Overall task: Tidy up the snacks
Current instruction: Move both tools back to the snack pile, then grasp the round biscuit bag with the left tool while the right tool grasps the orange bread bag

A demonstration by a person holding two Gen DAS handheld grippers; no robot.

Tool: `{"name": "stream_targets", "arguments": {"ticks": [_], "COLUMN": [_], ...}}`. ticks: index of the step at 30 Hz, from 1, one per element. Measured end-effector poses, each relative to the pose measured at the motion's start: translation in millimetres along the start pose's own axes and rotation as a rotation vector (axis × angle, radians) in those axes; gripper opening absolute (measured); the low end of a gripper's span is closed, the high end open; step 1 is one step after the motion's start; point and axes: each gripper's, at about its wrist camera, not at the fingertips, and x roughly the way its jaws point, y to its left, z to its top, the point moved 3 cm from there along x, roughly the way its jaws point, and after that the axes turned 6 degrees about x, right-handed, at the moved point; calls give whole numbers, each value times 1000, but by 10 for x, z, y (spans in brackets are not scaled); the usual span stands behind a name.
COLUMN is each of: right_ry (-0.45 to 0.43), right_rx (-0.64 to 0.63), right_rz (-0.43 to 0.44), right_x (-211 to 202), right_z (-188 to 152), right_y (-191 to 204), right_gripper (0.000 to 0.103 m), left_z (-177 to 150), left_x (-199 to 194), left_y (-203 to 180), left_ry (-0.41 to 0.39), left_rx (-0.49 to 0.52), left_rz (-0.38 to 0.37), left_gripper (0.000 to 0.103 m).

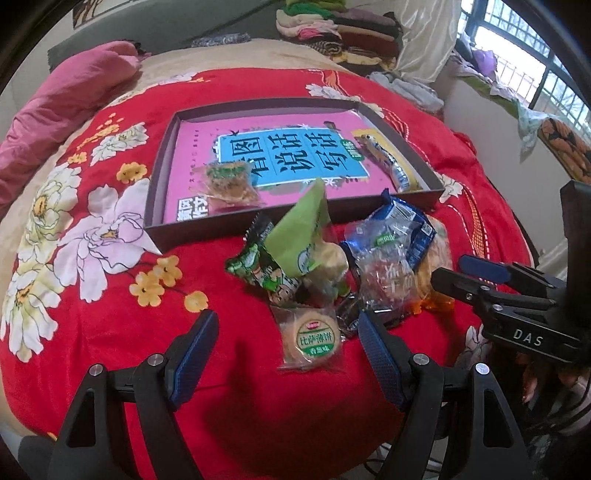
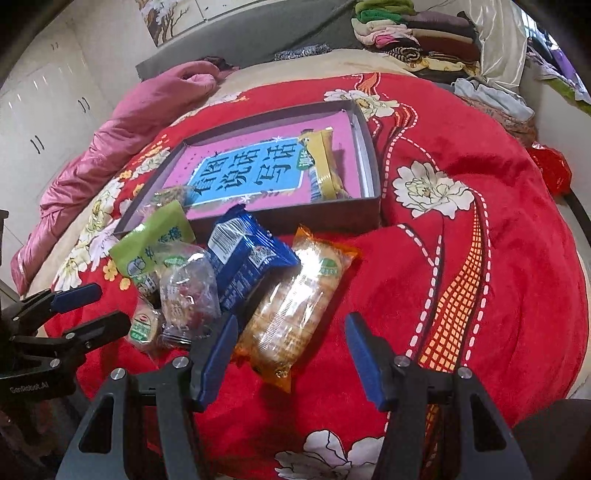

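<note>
A pile of snack packets lies on the red floral bedspread in front of a shallow dark box [image 1: 236,221] [image 2: 325,218] with a pink book in its bottom. A clear cracker packet [image 1: 227,181] and a long yellow bar [image 1: 388,162] [image 2: 325,162] lie in the box. My left gripper [image 1: 288,328] is open around a round biscuit packet [image 1: 310,339] [image 2: 146,325]. My right gripper [image 2: 291,332] [image 1: 465,269] is open around an orange cracker pack [image 2: 295,302]. A blue packet [image 2: 247,258] [image 1: 402,225], a clear packet [image 2: 188,291] [image 1: 384,273] and green packets [image 1: 295,236] [image 2: 155,243] lie between.
A pink quilt [image 1: 55,107] [image 2: 110,147] lies at the bed's left. Folded clothes [image 1: 343,33] [image 2: 417,33] are stacked at the far end. A window [image 1: 535,62] is at the right. A red bag [image 2: 550,166] sits at the bed's right edge.
</note>
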Motion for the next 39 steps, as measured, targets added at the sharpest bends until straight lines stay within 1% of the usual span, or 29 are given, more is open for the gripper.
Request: {"name": "stream_targets", "arguments": {"ticks": [6,10,14,22,25,29,30,32,35,38,39], "right_ry": [1,8,0,-23,-22,-28,-28,-31,-33,-35,-33], "right_rx": [14,23,-12,-115,-135,-95,-82,-58,-45,-63,-71], "right_rz": [-4,-3,-19,-86,-117,-91,-85,-75,-74,-85,-88], "right_x": [43,77,112,274,320,286,281,273,287,332,349], "right_z": [14,13,15,47,63,96,109,138,160,176,182], "right_y": [-28,-51,-4,166,153,68,39,-24,-67,-49,-44], "right_gripper": [60,60,60,60,54,43,42,39,38,37,37], "left_z": [-35,-61,-81,-119,-134,-137,-136,-140,-142,-131,-131], "left_x": [79,146,199,328,367,379,384,384,381,382,394], "left_y": [-50,-63,-34,20,35,36,40,52,79,93,94], "left_ry": [23,42,52,75,81,76,75,77,80,78,79], "left_rx": [10,12,1,-6,-14,-12,-13,-19,-36,-53,-53], "left_rz": [-24,-24,-16,19,12,11,11,9,12,15,17], "left_gripper": [79,79,79,79,79,79,79,78,73,66,62]}}
